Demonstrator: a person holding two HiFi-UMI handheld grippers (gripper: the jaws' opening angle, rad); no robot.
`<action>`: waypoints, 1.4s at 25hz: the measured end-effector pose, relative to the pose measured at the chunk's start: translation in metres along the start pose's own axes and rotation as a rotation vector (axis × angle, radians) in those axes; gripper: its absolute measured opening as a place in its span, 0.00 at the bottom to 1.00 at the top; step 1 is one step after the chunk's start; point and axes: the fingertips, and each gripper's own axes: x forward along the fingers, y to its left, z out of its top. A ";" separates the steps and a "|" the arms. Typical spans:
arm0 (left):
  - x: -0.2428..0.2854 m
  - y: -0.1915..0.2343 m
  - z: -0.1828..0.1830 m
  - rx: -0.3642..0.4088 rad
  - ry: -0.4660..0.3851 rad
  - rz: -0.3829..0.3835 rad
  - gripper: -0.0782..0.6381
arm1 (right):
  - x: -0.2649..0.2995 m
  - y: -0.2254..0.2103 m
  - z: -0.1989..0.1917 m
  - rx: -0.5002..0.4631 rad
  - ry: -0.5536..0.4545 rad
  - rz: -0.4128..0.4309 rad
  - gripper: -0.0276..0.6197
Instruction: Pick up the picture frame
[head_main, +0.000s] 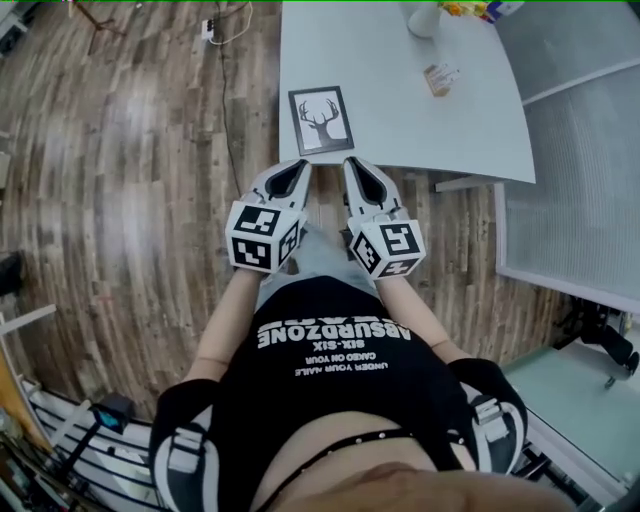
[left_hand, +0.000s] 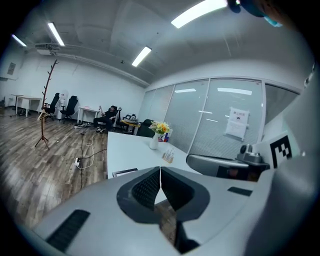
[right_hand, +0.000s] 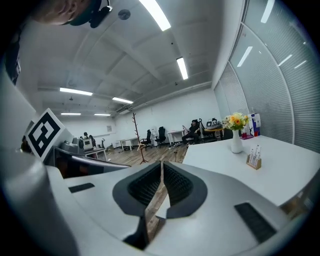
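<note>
The picture frame (head_main: 321, 120), black-edged with a deer drawing, lies flat near the front left corner of the white table (head_main: 400, 110). My left gripper (head_main: 302, 163) and right gripper (head_main: 351, 161) are held side by side just short of the table's front edge, pointing at the frame. Both are shut with nothing between the pads. In the left gripper view the shut jaws (left_hand: 160, 170) hide most of the frame; only its near edge (left_hand: 125, 172) shows. The right gripper view has the shut jaws (right_hand: 161, 163) over the table edge, and the frame is hidden.
A white vase of flowers (head_main: 425, 18) and a small card holder (head_main: 438, 78) stand farther back on the table. A power strip with cable (head_main: 208, 30) lies on the wood floor to the left. Frosted glass panels (head_main: 570, 150) line the right side.
</note>
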 end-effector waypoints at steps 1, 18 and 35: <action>0.013 0.008 0.001 0.005 0.020 0.006 0.14 | 0.013 -0.010 -0.001 -0.012 0.016 -0.001 0.07; 0.162 0.110 -0.011 -0.016 0.247 0.110 0.14 | 0.160 -0.132 -0.067 -0.014 0.268 -0.015 0.17; 0.219 0.166 -0.103 -0.090 0.380 0.331 0.31 | 0.203 -0.189 -0.176 -0.021 0.557 -0.042 0.21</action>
